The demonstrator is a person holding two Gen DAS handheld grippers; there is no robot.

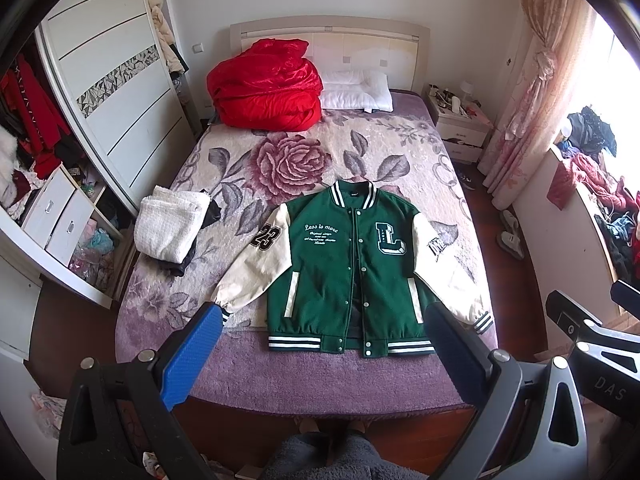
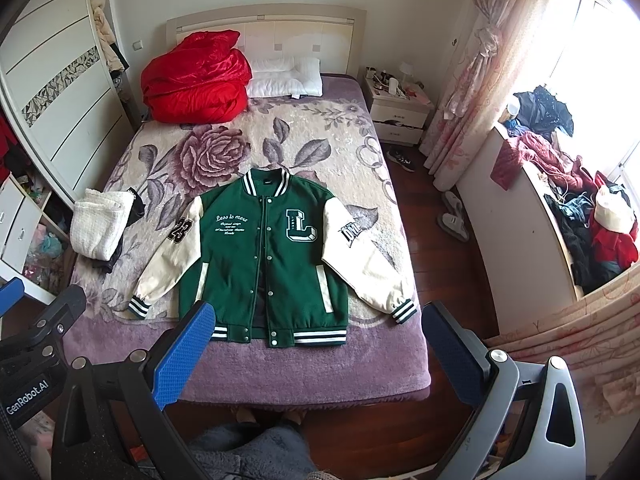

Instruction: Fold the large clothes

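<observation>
Big bed fills middle of frame. Green jacket flat at lower middle, front up, sleeves spread out, ready for folding. Red quilt and white pillow bunched at top, out of way. Folded white towel at left, near left sleeve, could get bumped. Left gripper wide apart, holding nothing, above bed edge. Right gripper also wide apart, holding nothing.
</observation>
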